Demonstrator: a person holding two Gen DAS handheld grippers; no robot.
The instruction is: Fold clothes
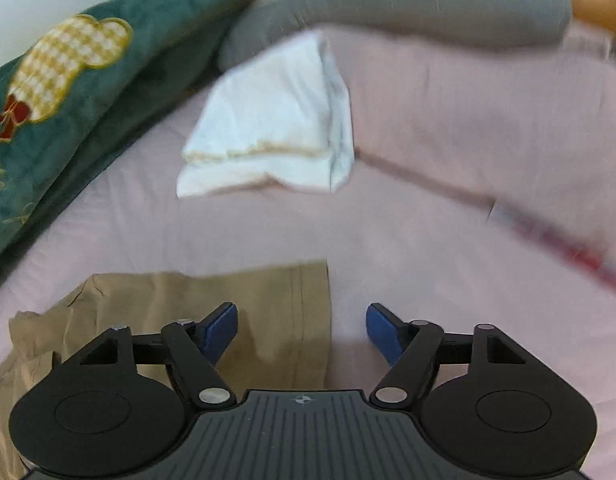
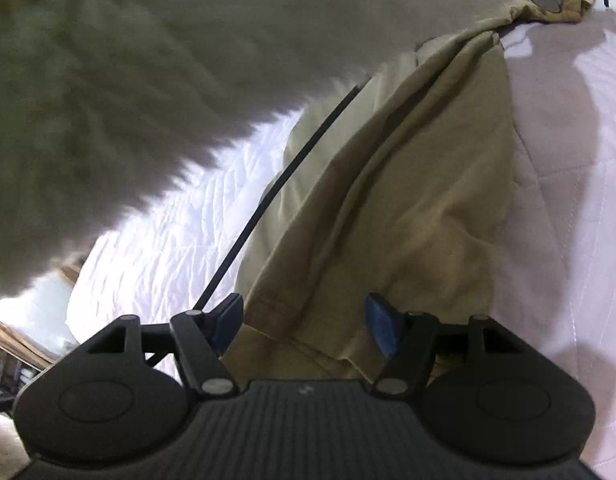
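the tan pants [image 2: 388,208] are soft cloth with long folds and a stitched hem. they lie flat on the pink bed sheet [image 1: 428,240], which is smooth with faint lines. the left gripper [image 1: 302,326] is wide apart and grips nothing; the pants' edge lies under its left pad. the right gripper [image 2: 304,320] is also apart, with the hem between its pads but not pinched. a folded white cloth [image 1: 268,120] sits farther up the bed. a fuzzy green pillow [image 1: 68,100] and a grey pillow [image 1: 408,4] lean behind it. a thin black cord [image 2: 276,184] crosses the pants. a furry grey thing [image 2: 128,80] hangs close by.
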